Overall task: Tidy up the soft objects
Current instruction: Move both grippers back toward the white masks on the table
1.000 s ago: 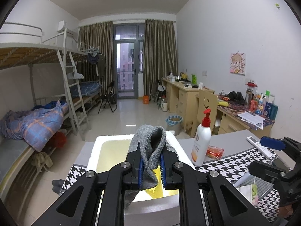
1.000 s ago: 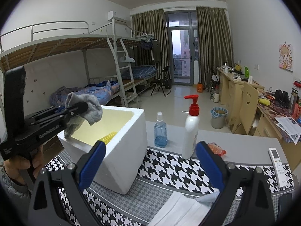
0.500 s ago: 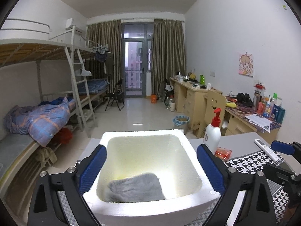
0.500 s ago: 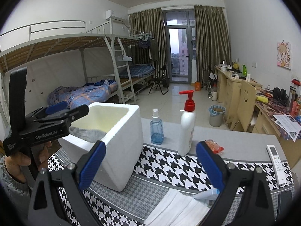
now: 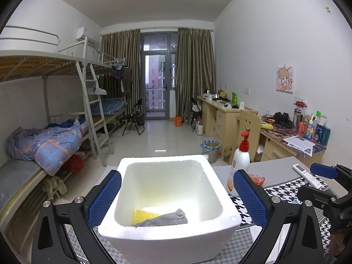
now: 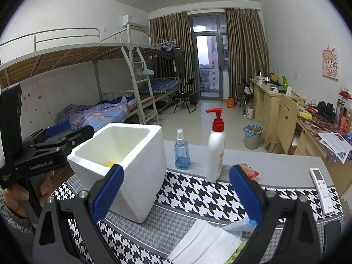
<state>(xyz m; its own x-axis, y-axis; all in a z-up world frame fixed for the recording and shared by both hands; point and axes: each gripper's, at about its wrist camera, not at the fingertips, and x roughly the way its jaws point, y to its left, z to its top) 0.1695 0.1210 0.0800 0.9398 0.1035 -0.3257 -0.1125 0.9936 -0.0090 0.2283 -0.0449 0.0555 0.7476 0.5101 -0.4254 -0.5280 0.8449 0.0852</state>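
Note:
A white foam box (image 5: 173,235) stands on the houndstooth cloth; it also shows in the right wrist view (image 6: 140,176). Inside it lie a grey sock (image 5: 167,217) and a yellow item (image 5: 143,215). My left gripper (image 5: 177,195) is open and empty, its jaws on either side of the box's near rim. My right gripper (image 6: 176,195) is open and empty above the cloth, to the right of the box. A white folded cloth (image 6: 204,244) lies below it.
A white pump bottle (image 6: 216,151), a blue spray bottle (image 6: 182,154), a red packet (image 6: 248,170) and a white remote (image 6: 322,190) sit on the grey table (image 6: 275,167). Bunk beds stand left, desks right.
My left gripper opened and let the grey sock fall into the foam box, then drew back a little. The right gripper stayed open and shifted slightly.

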